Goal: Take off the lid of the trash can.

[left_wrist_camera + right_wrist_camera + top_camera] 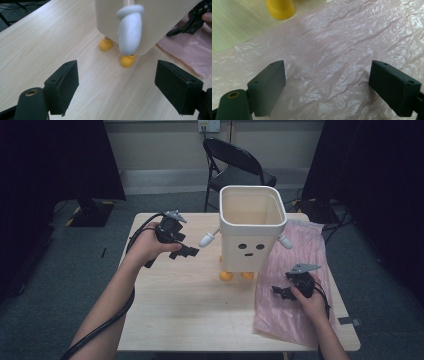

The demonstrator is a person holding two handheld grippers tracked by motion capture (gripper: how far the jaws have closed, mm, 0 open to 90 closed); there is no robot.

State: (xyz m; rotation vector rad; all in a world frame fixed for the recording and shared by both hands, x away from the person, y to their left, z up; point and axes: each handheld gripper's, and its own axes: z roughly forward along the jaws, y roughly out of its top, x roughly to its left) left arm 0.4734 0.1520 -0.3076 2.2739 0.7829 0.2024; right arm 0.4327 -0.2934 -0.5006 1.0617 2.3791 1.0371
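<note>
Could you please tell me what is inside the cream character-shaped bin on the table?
The bin looks empty: only bare inner walls show from above. Its bottom is hidden by the front wall.

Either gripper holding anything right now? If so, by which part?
Nothing held. Left gripper is open near the bin; right gripper is open above the pink bag.

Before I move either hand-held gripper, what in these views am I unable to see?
- High view: the bin covers the near edge of the pink bag beside it.
- Left gripper view: bin rim cut off by the top edge; its white arm is blurred.
- Right gripper view: the orange foot is cut off at the top.
</note>
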